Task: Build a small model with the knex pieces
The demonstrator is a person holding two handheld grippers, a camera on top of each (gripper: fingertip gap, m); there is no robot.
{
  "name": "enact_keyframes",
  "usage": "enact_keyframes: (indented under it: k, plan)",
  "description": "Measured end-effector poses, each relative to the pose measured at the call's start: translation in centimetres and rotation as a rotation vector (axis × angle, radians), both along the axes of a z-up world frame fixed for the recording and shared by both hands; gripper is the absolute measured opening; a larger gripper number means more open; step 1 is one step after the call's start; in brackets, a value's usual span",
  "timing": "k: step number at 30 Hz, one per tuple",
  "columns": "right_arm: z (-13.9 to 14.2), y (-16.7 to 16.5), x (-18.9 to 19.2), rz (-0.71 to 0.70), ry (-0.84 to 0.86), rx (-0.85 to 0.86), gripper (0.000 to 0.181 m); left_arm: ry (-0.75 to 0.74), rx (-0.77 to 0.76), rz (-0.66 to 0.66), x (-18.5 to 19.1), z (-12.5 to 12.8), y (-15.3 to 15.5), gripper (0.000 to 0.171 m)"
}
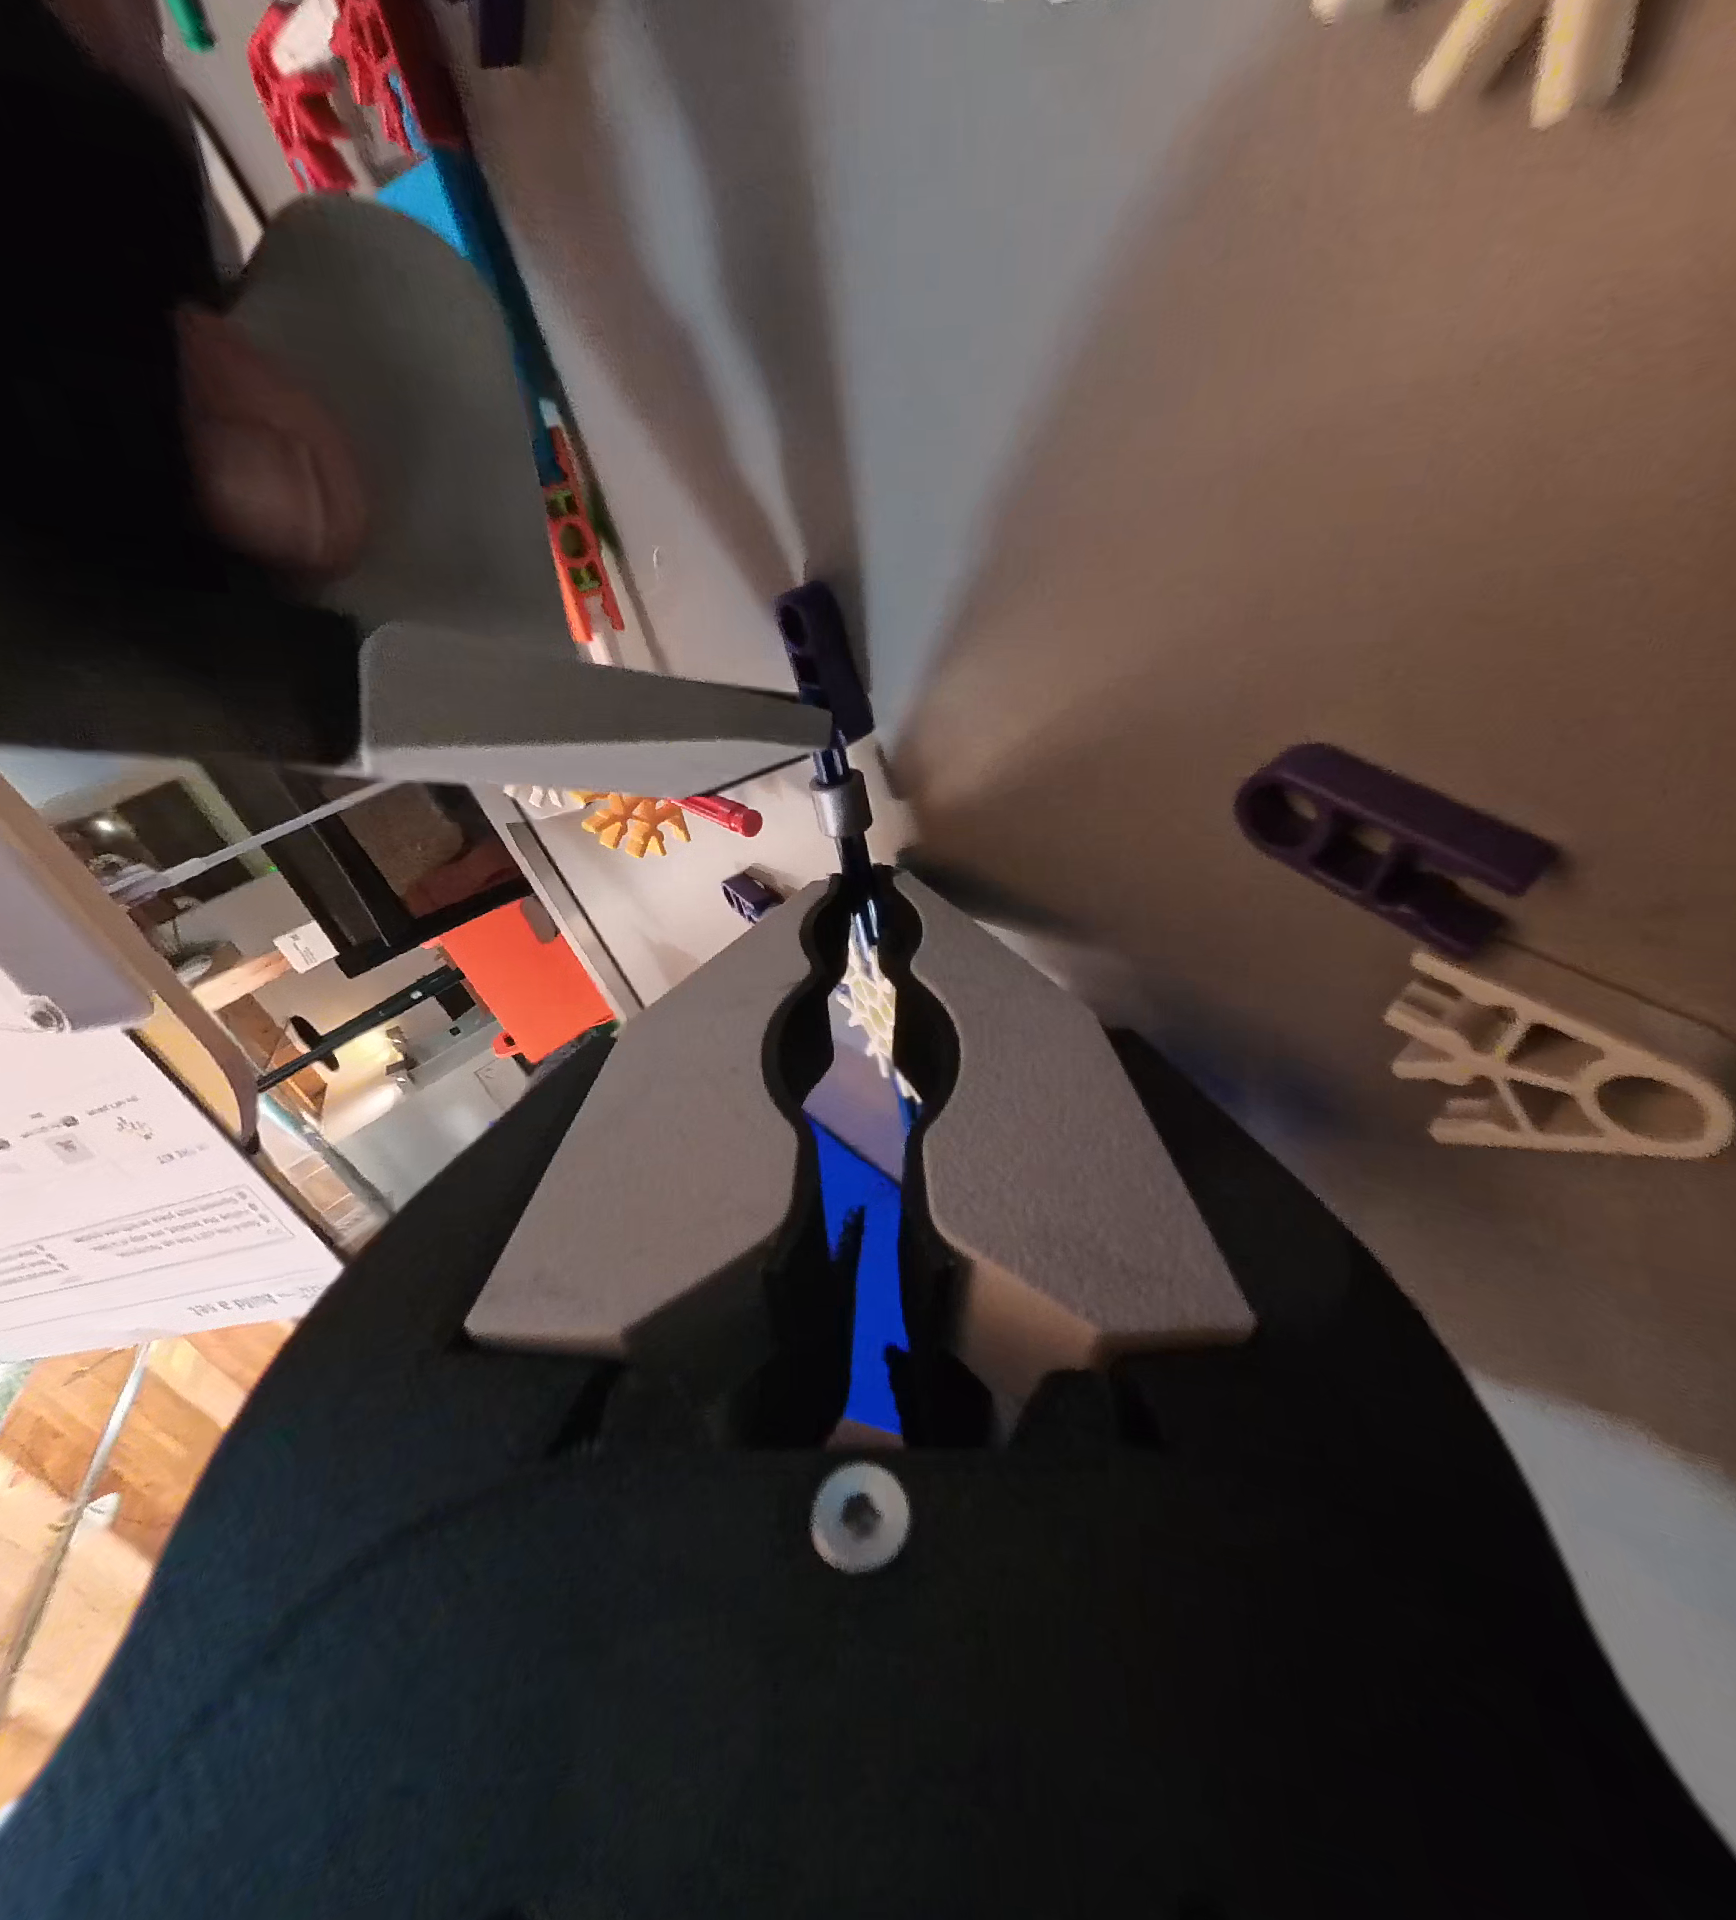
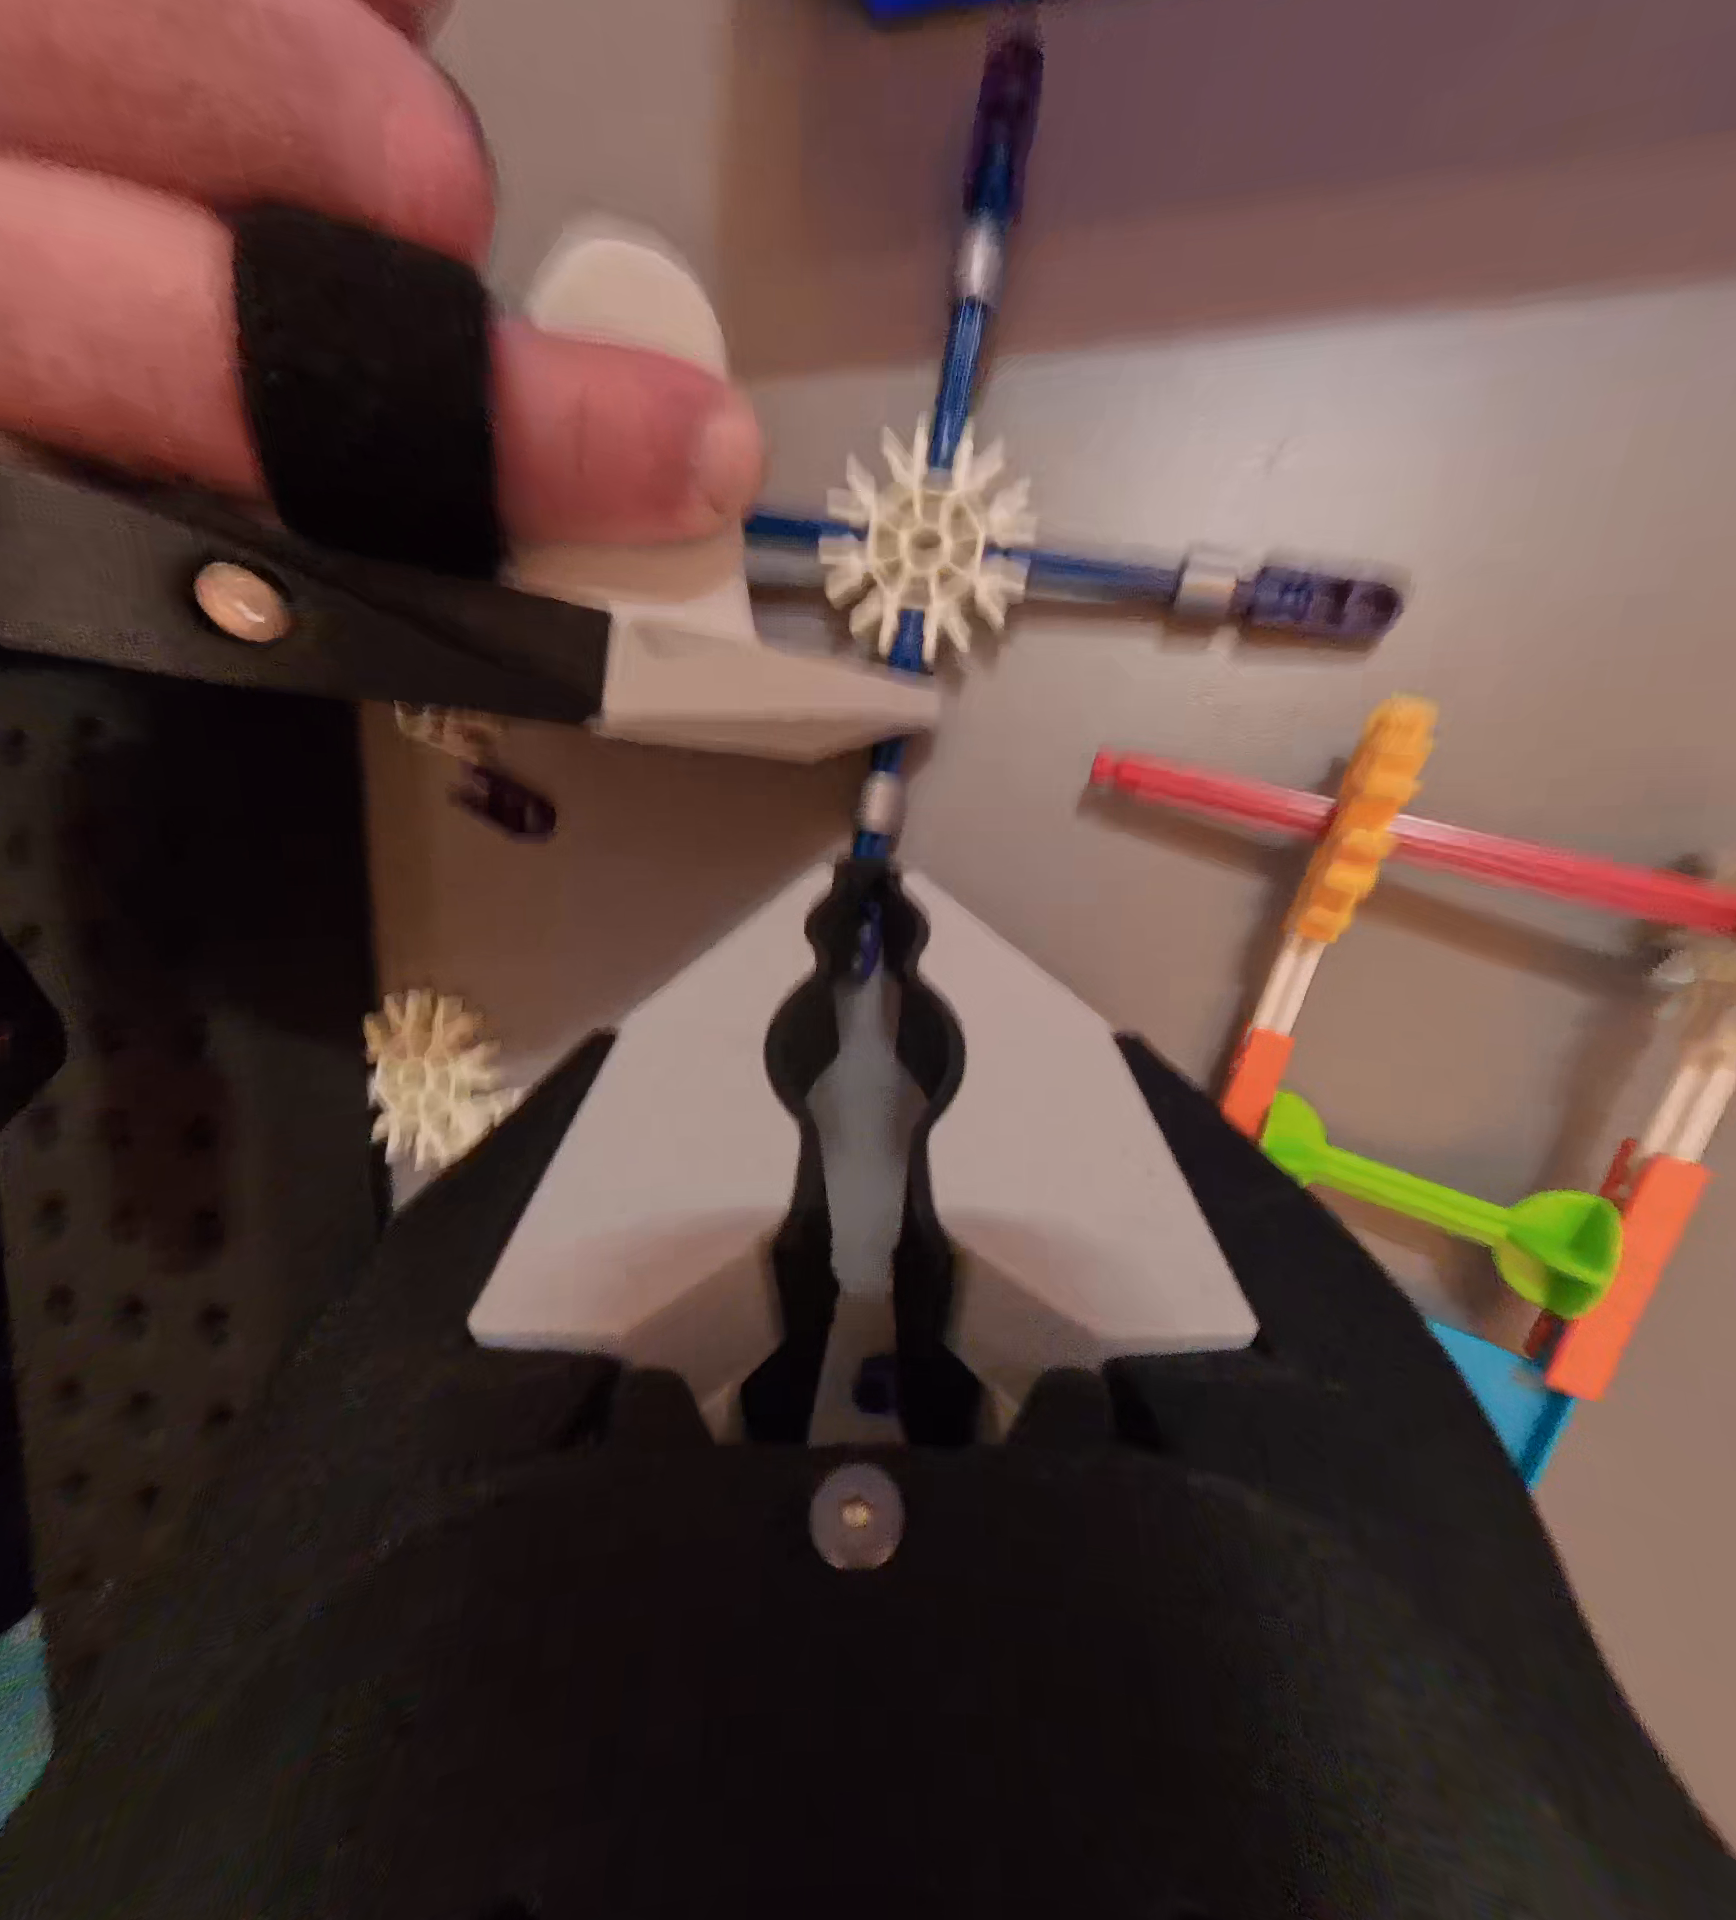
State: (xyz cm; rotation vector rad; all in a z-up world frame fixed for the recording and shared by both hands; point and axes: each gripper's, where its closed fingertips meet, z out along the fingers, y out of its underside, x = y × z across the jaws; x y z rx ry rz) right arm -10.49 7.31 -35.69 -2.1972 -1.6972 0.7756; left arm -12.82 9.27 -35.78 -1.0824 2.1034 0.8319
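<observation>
Over a grey tabletop (image 2: 1363, 436), both grippers are pinching the same arm of a small toy cross. The right gripper (image 2: 869, 894) is closing its fingers narrow on the outer end of a blue rod (image 2: 890, 758), with a purple end clip (image 2: 869, 945) showing between the jaws. The left gripper (image 1: 864, 894) is clamping the same rod closer in, its fingers nearly meeting. It is sitting between the rod's silver spacer (image 2: 882, 802) and the white snowflake connector (image 2: 926, 540) at the hub.

As a judgement, this hold is working best with the two pinches in one line along the rod. The grip should be firm but not crushing, since any twist between the grippers is likely to bend the thin rod or pop it from the hub.

In the right wrist view the cross is showing:
- one hub
- four blue rods, the left one partly hidden
- three silver spacers
- three purple end clips, counting the one in the jaws

Around it in the same view are lying:
- one red rod (image 2: 1415, 831)
- one yellow gear-like connector (image 2: 1363, 821)
- one green rod (image 2: 1446, 1216)
- two orange connectors (image 2: 1633, 1268)
- one loose white snowflake connector (image 2: 428, 1070)

The left wrist view is adding a loose purple connector (image 1: 1394, 842) just beside a cream fan-shaped connector (image 1: 1570, 1081), plus a printed sheet (image 1: 64, 1195).
</observation>
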Motion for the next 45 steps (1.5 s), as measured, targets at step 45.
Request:
enact_keyframes:
  k: [45]
  plan:
    - [0.0,0.1,-0.3,0.092,-0.037,-0.009,0.003,-0.703,-0.351,0.335,-1.9,3.3,0.3,0.0]
